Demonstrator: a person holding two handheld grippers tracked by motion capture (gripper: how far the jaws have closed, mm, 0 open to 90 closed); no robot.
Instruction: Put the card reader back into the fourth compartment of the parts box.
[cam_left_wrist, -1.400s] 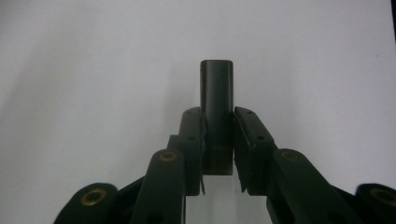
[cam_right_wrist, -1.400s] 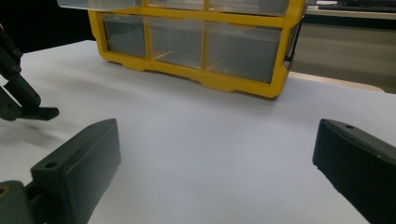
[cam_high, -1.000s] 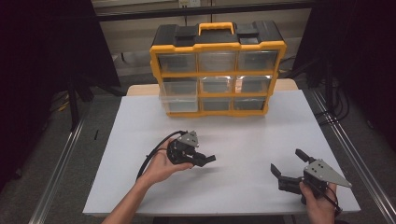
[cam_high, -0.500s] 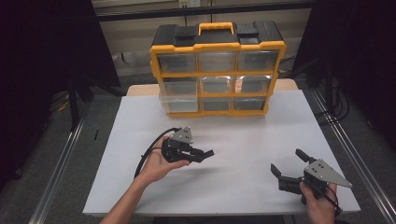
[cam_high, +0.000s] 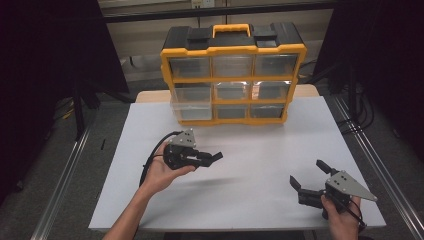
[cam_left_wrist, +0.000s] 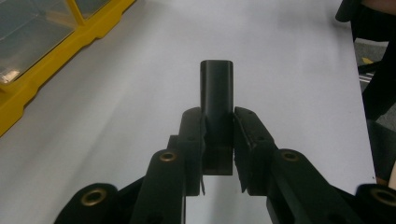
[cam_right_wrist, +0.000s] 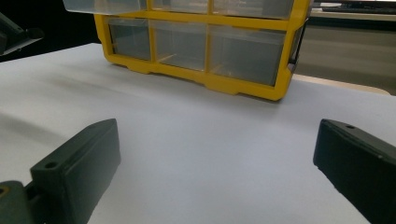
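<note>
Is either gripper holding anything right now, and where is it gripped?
Neither holds anything. The left gripper has its jaws shut on nothing; the right gripper has its jaws wide apart above the white table.

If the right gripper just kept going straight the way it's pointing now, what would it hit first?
Probably the yellow drawer organizer. The right gripper has its jaws wide apart, and between them lies bare white table up to the organizer's bottom row of clear drawers. Depth is hard to judge.

Even overhead light on white table (cam_high: 260, 165); surroundings dark; soft shadows; gripper views slightly soft, grainy.
</note>
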